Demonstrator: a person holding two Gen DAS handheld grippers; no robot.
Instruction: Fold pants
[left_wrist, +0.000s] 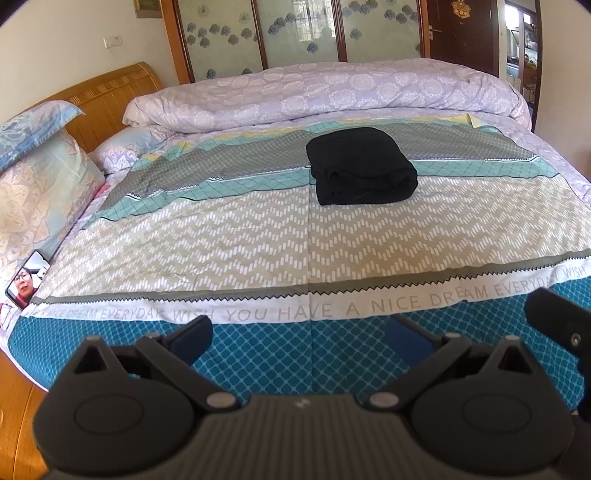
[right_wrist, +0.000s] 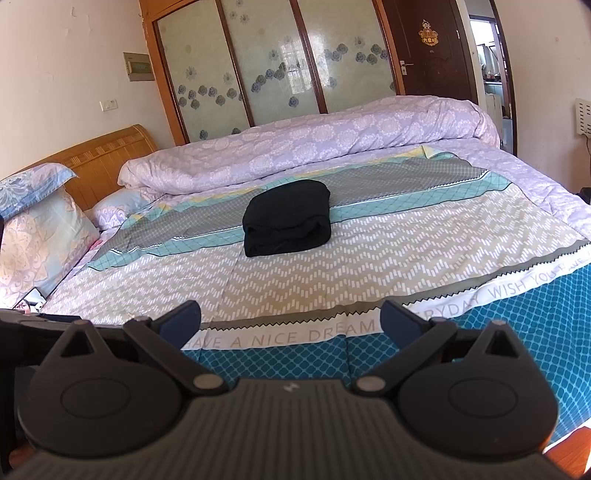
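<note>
Black pants (left_wrist: 361, 166) lie folded in a thick, compact bundle on the patterned sheet (left_wrist: 236, 240) in the middle of the bed, just in front of the rolled lilac duvet (left_wrist: 332, 92). I hold my left claw (left_wrist: 299, 328) and right claw (right_wrist: 290, 319) spread and empty over the bed's near edge, well apart from the bundle. I judge the fabric soft, light and limp; any lift should pinch all layers at the rounded near fold, or the stack will slump open.
</note>
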